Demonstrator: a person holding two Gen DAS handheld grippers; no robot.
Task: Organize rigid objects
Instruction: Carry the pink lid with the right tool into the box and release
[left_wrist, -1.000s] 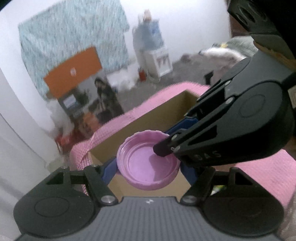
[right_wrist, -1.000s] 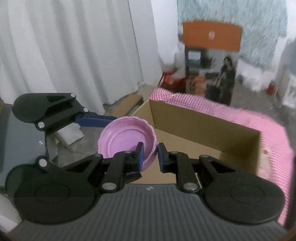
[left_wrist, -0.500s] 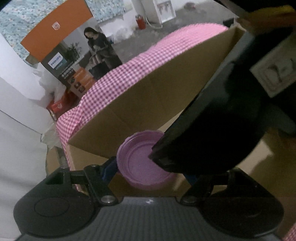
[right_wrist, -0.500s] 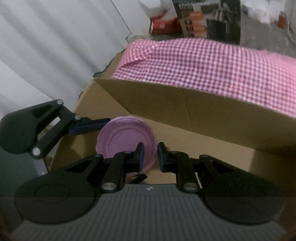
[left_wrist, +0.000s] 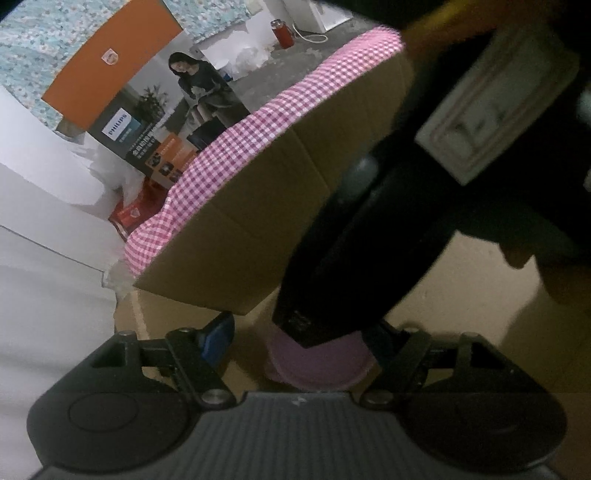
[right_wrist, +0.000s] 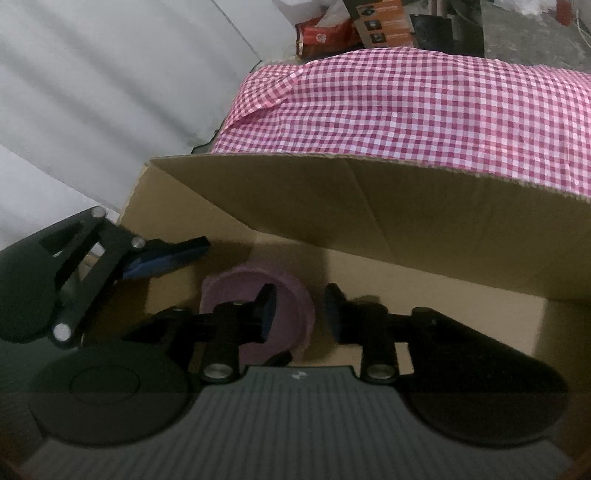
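Note:
A purple plastic lid (right_wrist: 251, 291) lies low inside the open cardboard box (right_wrist: 369, 221), hollow side up and somewhat tilted. My right gripper (right_wrist: 299, 310) straddles the lid's rim, one finger inside the lid and one outside. Its jaws are opening and the pads do not press the rim. In the left wrist view the lid (left_wrist: 317, 365) sits between the fingers of my left gripper (left_wrist: 299, 343). The left blue pad (left_wrist: 218, 332) stands clear of the lid; the other pad is hidden behind the right gripper's body (left_wrist: 369, 240). The left jaws are widening a little.
The box's far wall (left_wrist: 240, 240) rises close ahead of both grippers. Behind it lies a pink checked cloth (right_wrist: 406, 92). A white curtain (right_wrist: 92, 74) hangs at the left. Printed cartons (left_wrist: 147, 140) stand on the floor beyond.
Both grippers came down into the box with the lid. The right jaws, shut on the rim before, have parted, and the left pad now stands off the lid.

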